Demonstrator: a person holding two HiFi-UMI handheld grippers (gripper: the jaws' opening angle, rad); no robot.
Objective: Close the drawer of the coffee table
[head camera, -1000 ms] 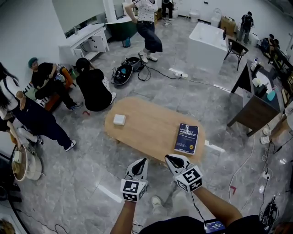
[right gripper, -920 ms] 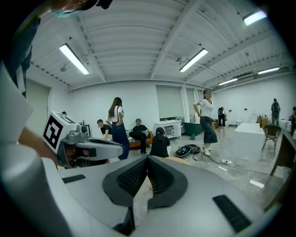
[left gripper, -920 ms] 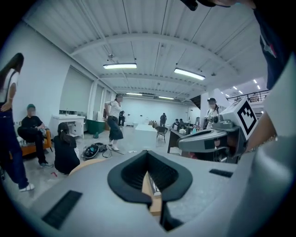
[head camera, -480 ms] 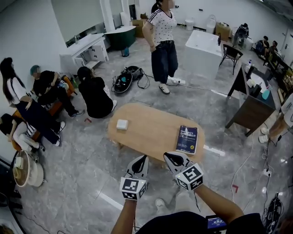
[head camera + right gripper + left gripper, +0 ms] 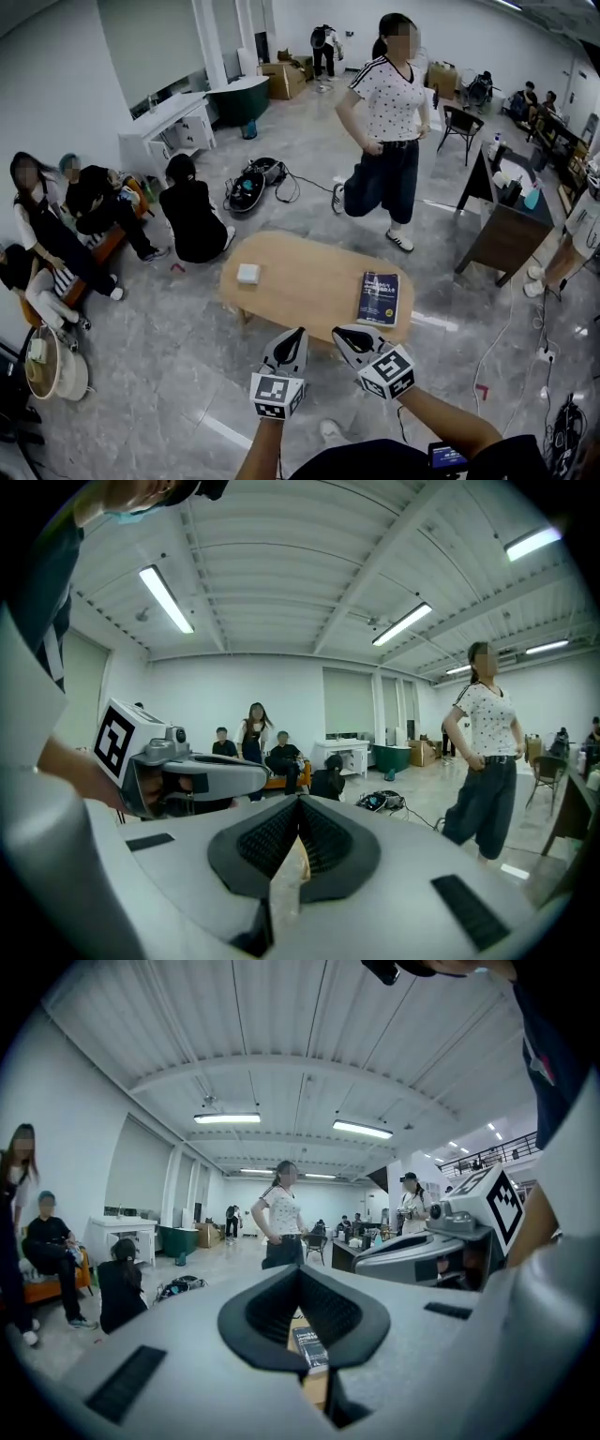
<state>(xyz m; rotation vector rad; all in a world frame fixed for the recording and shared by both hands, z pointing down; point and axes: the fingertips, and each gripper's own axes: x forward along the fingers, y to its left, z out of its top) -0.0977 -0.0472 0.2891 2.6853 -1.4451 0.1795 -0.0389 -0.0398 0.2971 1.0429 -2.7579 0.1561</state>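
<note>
Both sets of fingers clenched, empty: left gripper (image 5: 295,336) & right gripper (image 5: 345,336) hover just short of near edge of the table (image 5: 300,281). Book (image 5: 379,298) by right end, white box (image 5: 247,273) toward left.

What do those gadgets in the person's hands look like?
The left claw and right claw each have a pale grey shell tapering to black ribbed pads. Each carries a white cube printed with black square markers. The person wears a dark top.
</note>
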